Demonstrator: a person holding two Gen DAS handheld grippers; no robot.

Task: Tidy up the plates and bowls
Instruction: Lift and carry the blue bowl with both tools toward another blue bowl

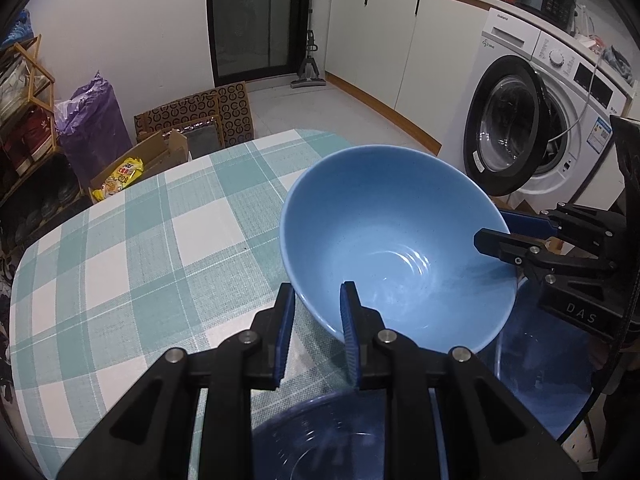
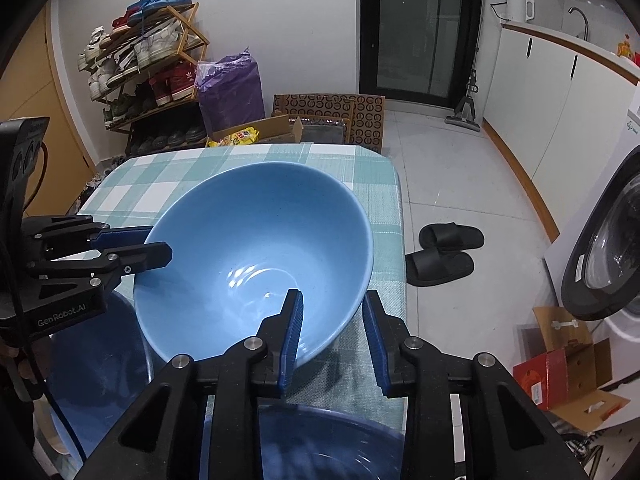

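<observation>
Your left gripper [image 1: 318, 328] is clamped on the light blue bowl [image 1: 392, 248] rim; right gripper [image 2: 332, 334] grips the opp. rim too. Bowl's tilted, held above the checked tablecloth [image 1: 132, 248], w/ dark blue bowls [image 2: 320, 444] below.

A green-and-white checked cloth [image 1: 132, 240] is covering the counter. Beyond it a purple bag [image 2: 232, 86] is standing beside a wooden shoe rack [image 2: 148, 68] that is holding many shoes. Flattened patterned cardboard [image 2: 332, 110] is leaning by a dark glass door [image 2: 420, 28]. A white washing machine [image 1: 540, 120] is standing with its round door swung open, and a pair of black slippers [image 2: 446, 252] is lying on the tiled floor.
</observation>
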